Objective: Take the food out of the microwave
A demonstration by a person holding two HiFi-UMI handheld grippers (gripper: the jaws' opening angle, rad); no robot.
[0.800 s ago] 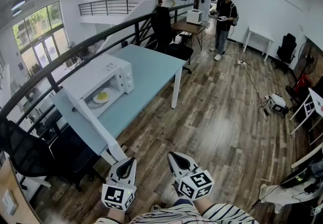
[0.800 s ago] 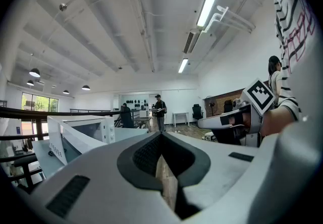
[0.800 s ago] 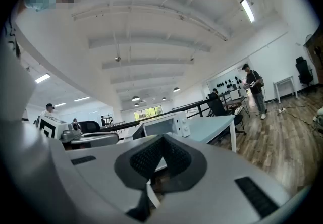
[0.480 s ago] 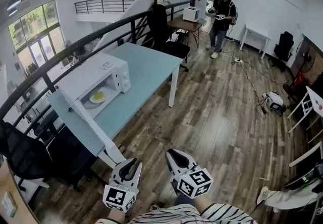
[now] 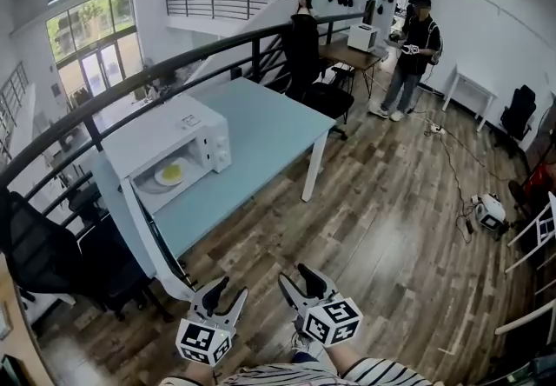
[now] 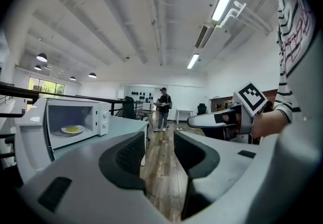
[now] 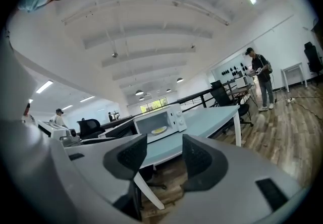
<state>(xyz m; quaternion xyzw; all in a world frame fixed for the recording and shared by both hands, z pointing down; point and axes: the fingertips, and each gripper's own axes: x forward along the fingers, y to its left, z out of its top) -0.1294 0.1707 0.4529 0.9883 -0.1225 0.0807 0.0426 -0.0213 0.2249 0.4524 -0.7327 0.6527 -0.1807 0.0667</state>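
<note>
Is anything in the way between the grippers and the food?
Nothing visible does. The microwave has its door swung open to the side, and the plate of food shows inside. The left gripper and right gripper are open and empty.

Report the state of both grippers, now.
Left gripper: open, nothing between its jaws.
Right gripper: open, nothing between its jaws.
</note>
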